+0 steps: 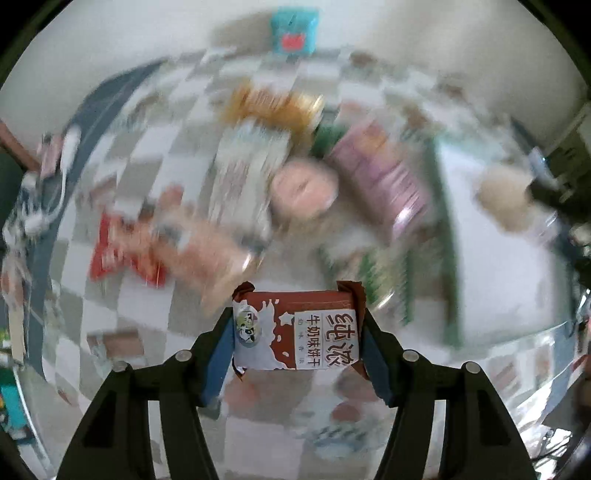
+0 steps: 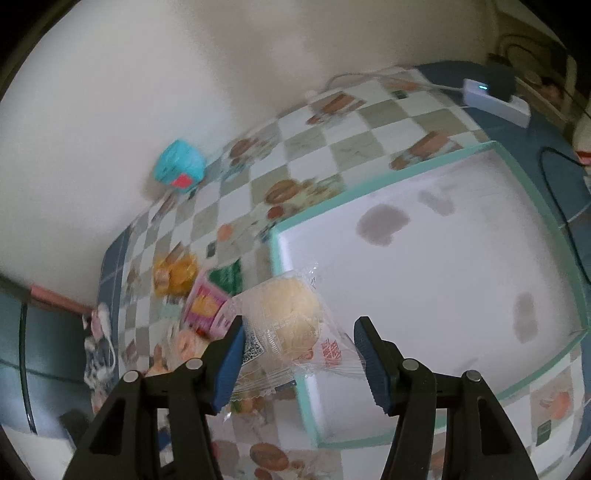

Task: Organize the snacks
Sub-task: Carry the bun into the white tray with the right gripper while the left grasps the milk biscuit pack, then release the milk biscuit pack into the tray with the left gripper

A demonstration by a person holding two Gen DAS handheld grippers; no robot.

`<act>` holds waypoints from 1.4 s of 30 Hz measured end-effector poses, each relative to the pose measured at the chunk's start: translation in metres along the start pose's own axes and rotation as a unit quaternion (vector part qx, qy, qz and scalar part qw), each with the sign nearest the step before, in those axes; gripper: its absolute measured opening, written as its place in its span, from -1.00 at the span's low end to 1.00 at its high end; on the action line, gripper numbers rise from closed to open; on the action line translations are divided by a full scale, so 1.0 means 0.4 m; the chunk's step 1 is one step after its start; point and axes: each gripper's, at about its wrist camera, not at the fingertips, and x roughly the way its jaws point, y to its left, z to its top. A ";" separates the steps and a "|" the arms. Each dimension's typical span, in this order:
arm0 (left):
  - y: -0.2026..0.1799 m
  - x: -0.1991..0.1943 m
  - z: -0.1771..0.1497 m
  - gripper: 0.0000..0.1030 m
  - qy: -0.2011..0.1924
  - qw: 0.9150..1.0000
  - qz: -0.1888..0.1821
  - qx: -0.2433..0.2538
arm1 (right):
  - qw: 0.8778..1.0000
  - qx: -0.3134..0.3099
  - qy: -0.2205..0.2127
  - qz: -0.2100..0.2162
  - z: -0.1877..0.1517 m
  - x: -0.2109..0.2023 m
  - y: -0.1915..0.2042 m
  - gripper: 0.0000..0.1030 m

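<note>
My left gripper (image 1: 297, 332) is shut on a brown and white milk biscuit pack (image 1: 297, 330) and holds it above the checkered tablecloth. Beyond it lies a blurred pile of snacks: an orange pack (image 1: 273, 107), a white pack (image 1: 247, 173), a pink round snack (image 1: 304, 188), a purple pack (image 1: 380, 177) and a red pack (image 1: 125, 251). My right gripper (image 2: 299, 345) is open. A clear-wrapped pale bun (image 2: 291, 310) is between and just beyond its fingers, over the left rim of the white tray (image 2: 461, 258) with the teal edge.
A teal box (image 2: 181, 166) stands by the wall; it also shows in the left wrist view (image 1: 293, 31). A white power strip (image 2: 495, 98) with cables lies at the far right. More snacks (image 2: 207, 295) lie left of the tray. The tray (image 1: 491, 229) shows blurred at right.
</note>
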 end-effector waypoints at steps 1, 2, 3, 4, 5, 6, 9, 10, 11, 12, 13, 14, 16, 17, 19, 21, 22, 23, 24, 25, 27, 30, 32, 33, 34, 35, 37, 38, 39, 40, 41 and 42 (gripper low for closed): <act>-0.023 -0.016 0.023 0.26 -0.010 1.000 -0.004 0.008 | 1.000 0.008 -0.002 -0.003 0.009 0.000 -0.014 0.20; -0.060 -0.028 0.055 0.27 -0.018 1.000 -0.012 0.019 | 1.000 0.023 -0.006 -0.011 0.024 0.001 -0.038 0.20; -0.086 -0.031 0.073 0.27 -0.022 0.999 -0.018 0.026 | 0.999 0.033 -0.009 -0.018 0.034 0.001 -0.055 0.20; -0.113 -0.031 0.090 0.27 -0.024 0.999 -0.027 0.034 | 0.999 0.043 -0.013 -0.026 0.044 0.001 -0.073 0.20; -0.161 -0.027 0.119 0.28 -0.028 0.998 -0.039 0.048 | 0.998 0.055 -0.018 -0.035 0.055 0.001 -0.096 0.20; -0.188 -0.023 0.127 0.28 -0.030 0.997 -0.045 0.056 | 0.996 0.067 -0.024 -0.047 0.067 0.001 -0.122 0.20; -0.304 0.005 0.172 0.28 -0.032 0.994 -0.063 0.078 | 0.991 0.094 -0.038 -0.083 0.097 0.000 -0.194 0.20; -0.338 0.012 0.185 0.28 -0.033 0.993 -0.074 0.085 | 0.989 0.104 -0.042 -0.099 0.105 0.001 -0.220 0.20; -0.368 0.020 0.196 0.28 -0.033 0.992 -0.081 0.089 | 0.987 0.110 -0.043 -0.107 0.112 0.002 -0.236 0.20; -0.395 0.028 0.204 0.28 -0.034 0.991 -0.086 0.092 | 0.985 0.120 -0.043 -0.119 0.119 0.003 -0.262 0.20; -0.432 0.038 0.210 0.29 -0.036 0.991 -0.089 0.095 | 0.982 0.131 -0.044 -0.127 0.126 0.004 -0.287 0.20; -0.452 0.046 0.212 0.31 -0.037 0.991 -0.091 0.095 | 0.981 0.137 -0.045 -0.131 0.129 0.002 -0.303 0.20; -0.479 0.062 0.220 0.53 -0.039 0.991 -0.097 0.088 | 0.978 0.152 -0.052 -0.135 0.134 -0.008 -0.335 0.21; -0.484 0.064 0.219 0.65 -0.040 0.991 -0.097 0.083 | 0.976 0.158 -0.057 -0.142 0.137 -0.018 -0.350 0.22; -0.485 0.076 0.220 0.67 -0.041 0.991 -0.100 0.075 | 0.973 0.160 -0.064 -0.155 0.140 -0.029 -0.361 0.23; -0.471 0.080 0.217 0.67 -0.036 0.993 -0.089 0.070 | 0.971 0.162 -0.067 -0.163 0.143 -0.036 -0.370 0.24; -0.456 0.077 0.216 0.67 -0.038 0.994 -0.080 0.061 | 0.971 0.165 -0.066 -0.163 0.143 -0.038 -0.374 0.24; -0.442 0.073 0.215 0.68 -0.041 0.995 -0.071 0.052 | 0.970 0.166 -0.064 -0.164 0.140 -0.039 -0.372 0.25; -0.426 0.069 0.214 0.68 -0.043 0.996 -0.061 0.043 | 0.971 0.164 -0.063 -0.162 0.140 -0.041 -0.373 0.29; -0.407 0.064 0.214 0.71 -0.044 0.997 -0.045 0.033 | 0.972 0.161 -0.062 -0.161 0.138 -0.044 -0.372 0.38; -0.367 0.054 0.210 0.79 -0.052 0.998 -0.015 0.015 | 0.973 0.150 -0.066 -0.163 0.136 -0.055 -0.358 0.58; -0.295 0.041 0.199 0.80 -0.062 0.998 0.023 -0.018 | 0.974 0.134 -0.078 -0.166 0.130 -0.077 -0.338 0.76; -0.243 0.038 0.191 0.80 -0.058 0.997 0.037 -0.043 | 0.975 0.124 -0.085 -0.165 0.124 -0.093 -0.322 0.84; -0.221 0.037 0.187 0.80 -0.056 0.996 0.042 -0.055 | 0.975 0.119 -0.088 -0.164 0.120 -0.101 -0.313 0.98; -0.198 0.035 0.182 0.80 -0.055 0.995 0.048 -0.066 | 0.976 0.113 -0.093 -0.162 0.114 -0.108 -0.303 1.00; -0.171 0.031 0.176 0.80 -0.055 0.994 0.056 -0.077 | 0.977 0.104 -0.098 -0.160 0.106 -0.118 -0.286 1.00; -0.127 0.014 0.163 0.80 -0.061 0.991 0.073 -0.091 | 0.979 0.091 -0.102 -0.152 0.095 -0.129 -0.261 1.00; -0.105 0.000 0.156 0.80 -0.067 0.990 0.083 -0.096 | 0.982 0.078 -0.105 -0.138 0.086 -0.136 -0.237 1.00; -0.084 -0.014 0.148 0.80 -0.074 0.988 0.093 -0.100 | 0.983 0.068 -0.107 -0.130 0.079 -0.140 -0.218 1.00; -0.069 -0.025 0.143 0.80 -0.079 0.987 0.099 -0.103 | 0.985 0.056 -0.109 -0.124 0.073 -0.144 -0.196 1.00; -0.047 -0.040 0.137 0.80 -0.085 0.985 0.106 -0.108 | 0.986 0.044 -0.111 -0.119 0.068 -0.146 -0.175 1.00; -0.024 -0.056 0.128 0.80 -0.091 0.983 0.111 -0.113 | 0.986 0.035 -0.112 -0.116 0.063 -0.149 -0.160 1.00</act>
